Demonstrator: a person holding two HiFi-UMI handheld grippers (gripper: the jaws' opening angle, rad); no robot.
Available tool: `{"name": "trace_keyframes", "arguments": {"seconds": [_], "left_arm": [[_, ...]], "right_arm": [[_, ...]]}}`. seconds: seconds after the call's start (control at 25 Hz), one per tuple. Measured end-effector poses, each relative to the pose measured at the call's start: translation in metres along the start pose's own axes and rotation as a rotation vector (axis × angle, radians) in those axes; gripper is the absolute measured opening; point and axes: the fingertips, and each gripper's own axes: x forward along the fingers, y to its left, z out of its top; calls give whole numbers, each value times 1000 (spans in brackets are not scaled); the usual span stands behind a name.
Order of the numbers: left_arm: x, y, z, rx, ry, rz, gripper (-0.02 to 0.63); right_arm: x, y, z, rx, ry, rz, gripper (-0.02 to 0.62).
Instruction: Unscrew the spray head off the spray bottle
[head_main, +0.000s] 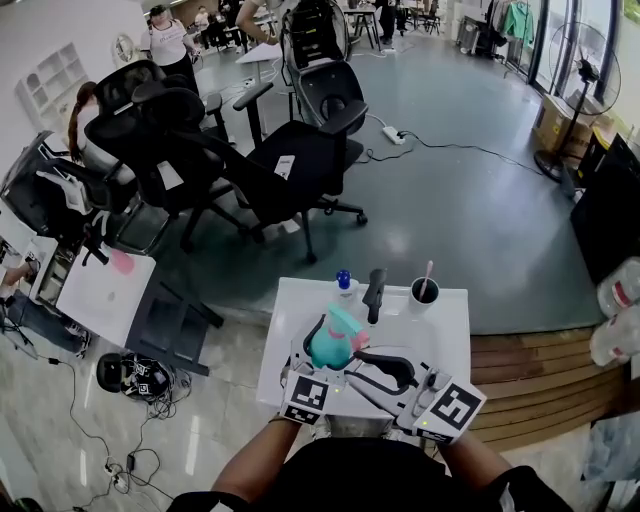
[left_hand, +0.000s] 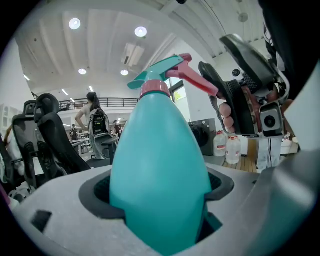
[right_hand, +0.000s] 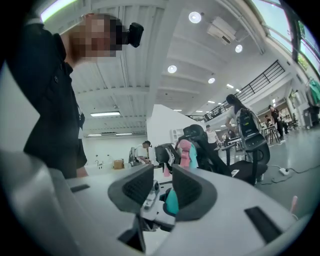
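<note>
The teal spray bottle stands upright between the jaws of my left gripper, which is shut on its body. On its neck are a pink collar and a teal spray head with a pink trigger. My right gripper sits just right of the head, one black finger beside the trigger tip. A narrow gap shows between its pads, and nothing is between them; the trigger lies beyond them.
The small white table carries a blue-capped bottle, a black object and a dark cup with a pink straw along its far edge. Black office chairs stand beyond it. A wooden step lies to the right.
</note>
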Motion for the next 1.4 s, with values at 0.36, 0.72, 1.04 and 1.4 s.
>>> {"name": "trace_keyframes", "arguments": {"seconds": [0.36, 0.72, 1.04, 1.4], "left_arm": [[2, -12, 8, 34, -20, -31, 445], [4, -22, 1, 55, -2, -39, 445], [5, -26, -1, 86, 10, -43, 445], [6, -31, -12, 82, 30, -57, 445]], "right_arm": [[-5, -29, -9, -21, 31, -93, 127], [1, -36, -13, 6, 46, -121, 155], [2, -42, -13, 38, 38, -139, 163], [6, -44, -12, 56, 29, -144, 175]]}}
